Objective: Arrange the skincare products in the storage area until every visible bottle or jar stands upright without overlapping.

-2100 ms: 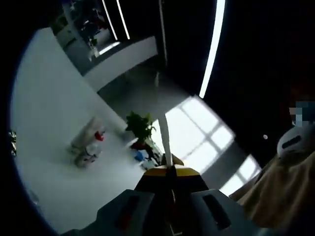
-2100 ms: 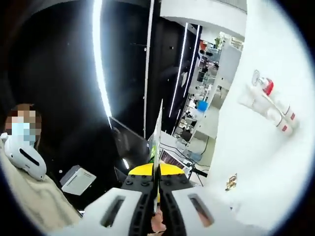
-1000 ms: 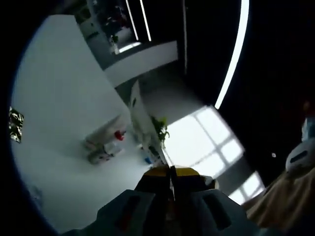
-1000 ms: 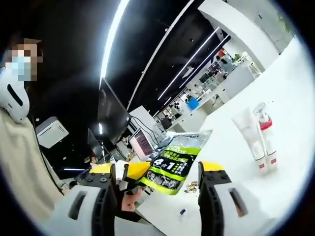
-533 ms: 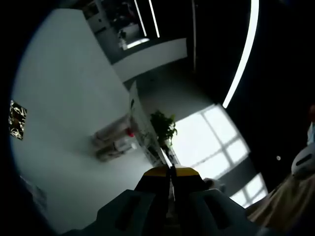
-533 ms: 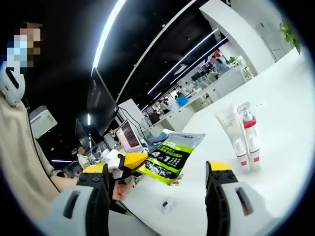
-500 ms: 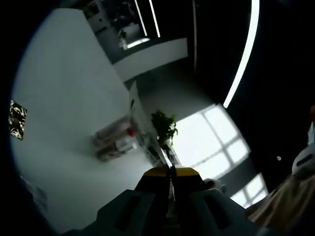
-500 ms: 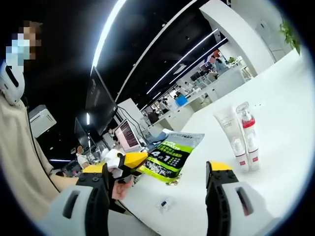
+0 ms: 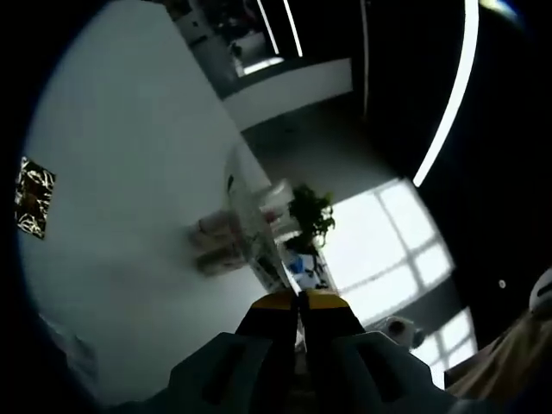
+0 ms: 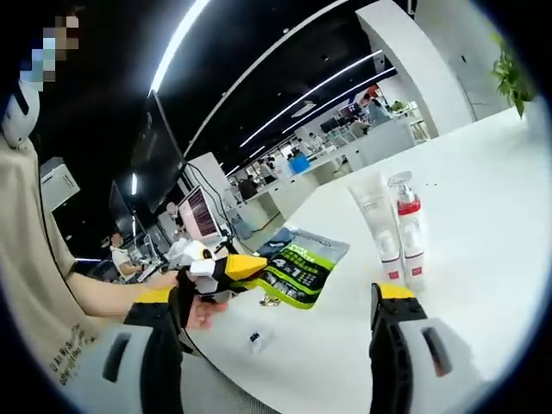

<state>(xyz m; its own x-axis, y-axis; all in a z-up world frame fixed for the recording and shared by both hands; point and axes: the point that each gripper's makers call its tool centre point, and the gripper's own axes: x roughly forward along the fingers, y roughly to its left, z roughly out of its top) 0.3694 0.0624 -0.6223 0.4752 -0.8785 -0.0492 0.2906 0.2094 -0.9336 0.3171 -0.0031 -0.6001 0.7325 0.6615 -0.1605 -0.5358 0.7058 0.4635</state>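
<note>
Right tool (image 10: 280,345): your jaws are spread wide, nothing between them, aimed across the white table (image 10: 483,216). Free and ready, probably so it can go for the products.

Left tool (image 9: 299,304): jaws pressed together on the edge of a pouch (image 9: 259,241), which you see edge-on rising from the tips. In the right gripper view that left tool (image 10: 237,267) comes in from the left, its yellow tips pinching the green pouch (image 10: 297,272) by one corner, so the pouch hangs flat above or at the near table edge; contact with the table can't be told. You likely hold it by the corner to carry it clear or set it down without crushing it.

Below the pouch, a small dark item (image 10: 254,340) lies on the table; too small to tell what.

Farther out, the task's things: a white tube (image 10: 377,220) and a red-collared pump bottle (image 10: 406,226) sit side by side, touching or nearly so, mid-table. They look upright, though the fisheye leaves that unsure. In the left gripper view they are a blur (image 9: 216,246) just behind the pouch.

Far end: a plant (image 10: 511,76) by the table edge, and an office beyond.

Judgement: arranging barely started; the pouch is in the way first.
</note>
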